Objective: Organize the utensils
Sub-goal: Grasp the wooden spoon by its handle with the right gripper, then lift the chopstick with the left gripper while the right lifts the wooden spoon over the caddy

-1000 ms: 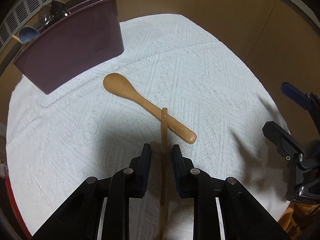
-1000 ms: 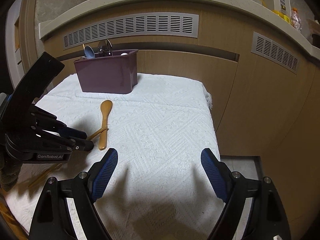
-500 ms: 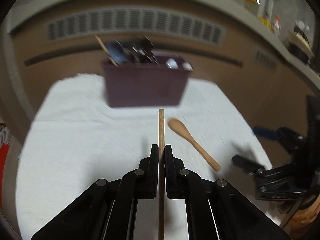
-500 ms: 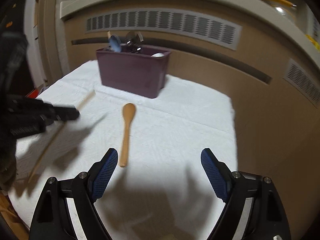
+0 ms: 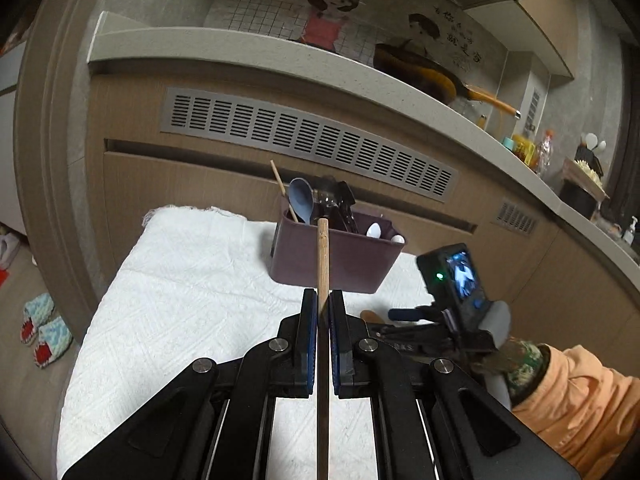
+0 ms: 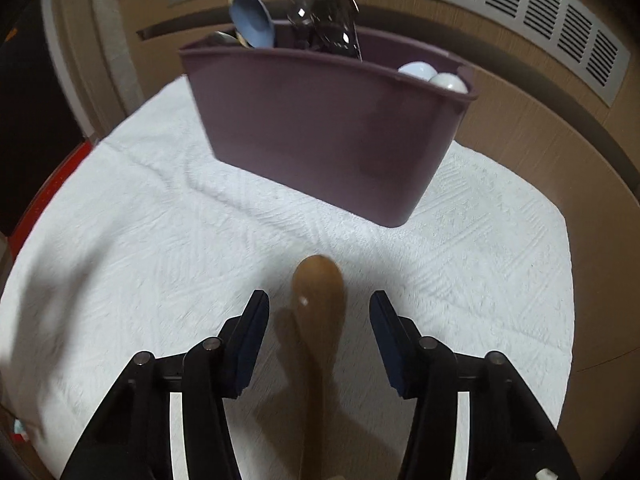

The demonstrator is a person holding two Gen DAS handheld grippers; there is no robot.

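Left gripper with jaws clamped narrowly on a wooden chopstick, which runs straight between the blue pads and projects forward, its tip seen against the front wall of the purple utensil bin. The bin serves as landmark: it stands on a white textured cloth at the far end, just in front of a brown cabinet front with a slotted grey vent. Inside the bin, at its left end, a second chopstick leans outward beside a blue spoon; dark metal utensils stand near the middle; two white spoon bowls show at the right end.

Right gripper with jaws set wide apart, holding nothing. Between them, on the cloth in front of the bin, lies a wooden spoon, bowl end toward the bin and apart from it, handle running back under the gripper; the view is blurred, so contact between fingers and spoon cannot be judged. In the left wrist view this gripper's body and its small lit screen stand to the right of the bin, partly covering the spoon, and are held by a gloved hand in an orange sleeve.

Above the bin, a grey countertop carries a dark pan; to the left of the cloth, on the floor, a pair of knitted slippers
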